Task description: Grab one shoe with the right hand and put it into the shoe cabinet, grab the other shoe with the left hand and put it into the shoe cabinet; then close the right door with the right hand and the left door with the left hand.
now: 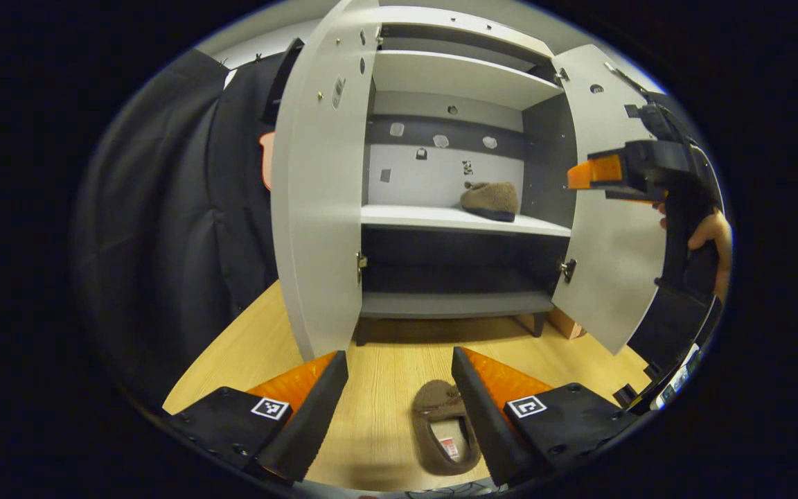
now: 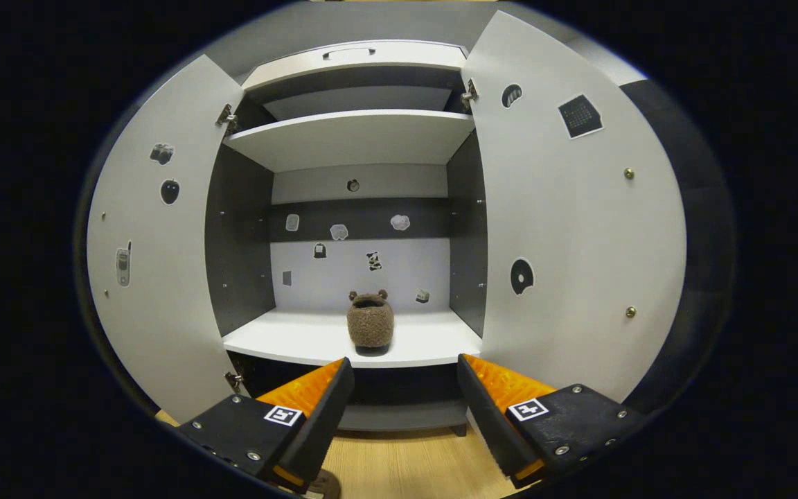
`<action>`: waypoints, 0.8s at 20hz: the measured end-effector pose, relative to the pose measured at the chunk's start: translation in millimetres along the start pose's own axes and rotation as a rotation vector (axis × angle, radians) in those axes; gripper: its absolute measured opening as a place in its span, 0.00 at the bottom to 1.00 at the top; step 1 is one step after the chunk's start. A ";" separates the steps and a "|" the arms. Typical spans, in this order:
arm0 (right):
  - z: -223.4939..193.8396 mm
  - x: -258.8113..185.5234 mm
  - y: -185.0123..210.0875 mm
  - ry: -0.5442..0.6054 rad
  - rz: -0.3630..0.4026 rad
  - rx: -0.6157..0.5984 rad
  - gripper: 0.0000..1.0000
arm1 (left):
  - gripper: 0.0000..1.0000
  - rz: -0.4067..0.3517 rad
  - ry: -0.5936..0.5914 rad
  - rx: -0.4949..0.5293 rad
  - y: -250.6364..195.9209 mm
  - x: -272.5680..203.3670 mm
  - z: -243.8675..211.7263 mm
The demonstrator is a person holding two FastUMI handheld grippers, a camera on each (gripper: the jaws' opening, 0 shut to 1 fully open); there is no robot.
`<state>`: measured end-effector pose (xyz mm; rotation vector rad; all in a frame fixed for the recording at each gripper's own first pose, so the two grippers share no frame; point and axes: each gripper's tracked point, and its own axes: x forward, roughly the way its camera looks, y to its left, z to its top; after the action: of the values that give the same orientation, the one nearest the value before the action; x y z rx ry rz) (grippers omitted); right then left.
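- Straight ahead of you, shoe cabinet point(image 2: 364, 138) stands on the wooden floor point(image 1: 378, 388), both doors swung wide open.
- Left door point(image 2: 156, 277) and right door point(image 2: 572, 229) flank the opening in the right gripper view; small stickers on both.
- On the cabinet's middle shelf point(image 2: 288, 339), first slipper point(image 2: 370, 319) sits a bit right of centre, apart from the walls.
- Near you on the floor, second slipper point(image 1: 445, 426) lies opening up, between the left gripper's fingers, touching neither.
- Your left gripper point(image 1: 399, 402) is spread wide, holding nothing.
- Your right gripper point(image 2: 404, 409) is also spread wide and empty, hanging in front of the shelf; the left gripper view has it by the right door, hand point(image 1: 711, 239) on its handle.
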<state>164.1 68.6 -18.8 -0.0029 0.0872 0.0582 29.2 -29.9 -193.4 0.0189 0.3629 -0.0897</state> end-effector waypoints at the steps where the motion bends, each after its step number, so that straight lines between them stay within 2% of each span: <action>1: -0.2 -7.8 -4.0 -0.006 -0.003 -0.011 0.92 | 0.97 -0.008 0.019 0.008 -3.0 4.9 -11.3; 3: 1.6 -20.8 -9.9 -0.016 -0.013 -0.025 0.93 | 0.99 -0.037 0.077 -0.002 -12.6 16.2 -39.5; 7: 6.8 -41.9 -18.8 -0.026 -0.019 -0.030 0.92 | 0.99 -0.044 0.167 0.017 -17.4 31.5 -85.4; 11: 9.1 -53.0 -21.0 -0.014 -0.004 0.016 0.92 | 0.99 -0.048 0.293 0.015 -17.7 45.8 -139.2; 14: 10.1 -57.8 -26.1 -0.014 -0.007 0.038 0.92 | 0.99 -0.046 0.339 0.042 -13.2 57.7 -162.7; 16: 6.7 -58.3 -29.6 -0.005 -0.012 0.045 0.93 | 0.99 -0.047 0.387 0.020 -13.1 62.9 -178.3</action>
<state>108.4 35.7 -7.1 0.0419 0.0834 0.0438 23.6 -42.1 -382.4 0.0475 0.7490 -0.1367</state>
